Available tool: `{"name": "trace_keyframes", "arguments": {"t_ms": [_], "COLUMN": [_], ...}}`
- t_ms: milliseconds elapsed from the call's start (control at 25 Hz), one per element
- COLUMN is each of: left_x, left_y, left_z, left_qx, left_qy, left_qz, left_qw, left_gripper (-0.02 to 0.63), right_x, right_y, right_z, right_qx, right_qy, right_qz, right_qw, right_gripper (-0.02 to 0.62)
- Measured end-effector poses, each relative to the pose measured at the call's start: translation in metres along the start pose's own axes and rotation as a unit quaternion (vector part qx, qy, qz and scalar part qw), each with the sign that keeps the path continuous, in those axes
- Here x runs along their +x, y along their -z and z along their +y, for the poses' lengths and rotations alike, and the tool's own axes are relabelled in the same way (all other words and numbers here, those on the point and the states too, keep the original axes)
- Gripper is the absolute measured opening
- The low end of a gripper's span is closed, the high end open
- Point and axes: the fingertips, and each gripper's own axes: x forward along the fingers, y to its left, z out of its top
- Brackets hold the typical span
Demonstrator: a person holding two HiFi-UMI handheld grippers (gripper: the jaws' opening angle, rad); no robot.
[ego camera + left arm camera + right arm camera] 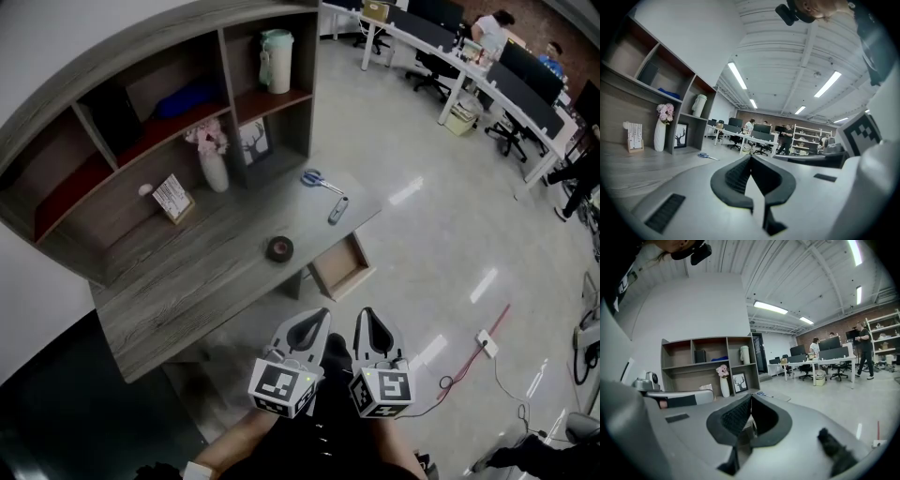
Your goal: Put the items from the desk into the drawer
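While the left tongs (pixel 319 322) and right tongs (pixel 367 319) are hanging shut and empty, well short of the bench (pixel 187 281), its tape roll (pixel 279 248) and scissors (pixel 322 180) are risking a shove past the open drawer (pixel 342 269) if jaws are arriving closed.

Materials and finish: bench, shelf unit, floor, claws.
Bench (pixel 178 281): grey wood-grain top, matt, grain lines plain to see. Shelf unit (pixel 228 75): same grey wood-grain frame, shelf boards reddish-brown, matt. Drawer (pixel 342 266): pale wood inside. Floor (pixel 422 225): smooth, glossy, mirrors the ceiling lights. Scissors (pixel 320 180): blue plastic handles, bright metal blades. Tape roll (pixel 279 248): black, dull. Vase (pixel 216 172): white, smooth, glossy. Left claw (pixel 322 317) and right claw (pixel 366 317): pale grey matt plastic shells, black ribbed pads, marker cubes printed black on white.
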Motion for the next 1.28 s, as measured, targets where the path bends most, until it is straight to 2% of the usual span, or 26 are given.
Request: {"name": "trace_keyframes", "arguments": {"t_ms": [360, 1280], "left_x": [0.023, 0.121], "left_y": [-0.006, -0.02], "left_z": [0.005, 0.038], "left_qx": [0.004, 0.015], "left_qy": [0.002, -0.047], "left_qz": [0.005, 0.018], "left_qw": [1.0, 0.9986], "left_gripper": [0.009, 0.009], "right_x": [0.015, 0.105], "right_y": [-0.015, -0.04], "right_z": [-0.015, -0.063], "right_qx": [0.004, -0.003], "right_qy": [0.007, -0.06], "right_qz": [-0.005, 0.003], "right_qw": [1.0, 0.998], "right_gripper": [0.011, 0.012]}}
